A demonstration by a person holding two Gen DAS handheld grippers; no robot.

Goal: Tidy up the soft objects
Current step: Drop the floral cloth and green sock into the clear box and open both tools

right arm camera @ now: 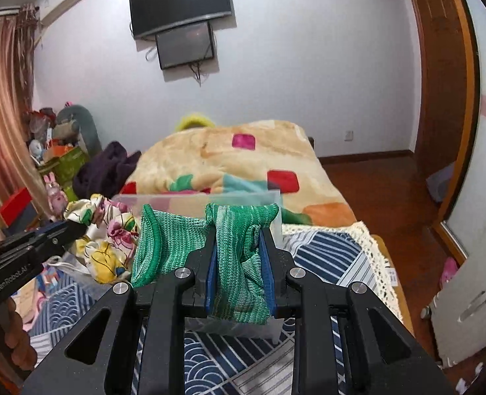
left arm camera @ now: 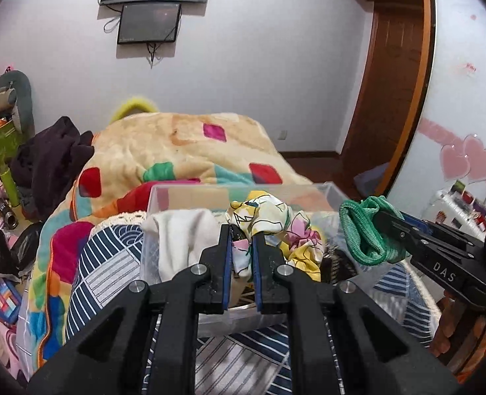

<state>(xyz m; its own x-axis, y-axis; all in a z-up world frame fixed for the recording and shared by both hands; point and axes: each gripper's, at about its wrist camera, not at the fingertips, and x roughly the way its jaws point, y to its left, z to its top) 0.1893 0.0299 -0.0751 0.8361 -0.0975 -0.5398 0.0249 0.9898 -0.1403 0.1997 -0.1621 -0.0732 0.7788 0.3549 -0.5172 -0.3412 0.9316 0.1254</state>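
- Left gripper [left arm camera: 242, 250]: clamped on floral cloth [left arm camera: 269, 217], held above clear bin [left arm camera: 163, 194]; cloth bunched over the fingertips, trailing down toward the bin interior.
- Right gripper [right arm camera: 239, 263]: clamped on green knit [right arm camera: 236, 256], raised over the bin's near wall; knit folded between blue pads [right arm camera: 211, 276], one loop hanging to the left.
- Same grippers cross-viewed: right gripper [left arm camera: 379, 217] at right of left view, green knit [left arm camera: 361, 233] bunched at its tip; left gripper [right arm camera: 78, 227] at left of right view, floral cloth [right arm camera: 107, 240] beside it.
- White cloth [left arm camera: 180, 240]: draped over the bin's left near rim.
- Bin: resting on navy patterned bedcover [left arm camera: 104, 263].
- Blanket [left arm camera: 177, 144]: beige with coloured squares, heaped behind the bin.
- Dark garment [left arm camera: 51, 158]: left of blanket.
- Two screens [right arm camera: 180, 3]: wall-mounted, far end.
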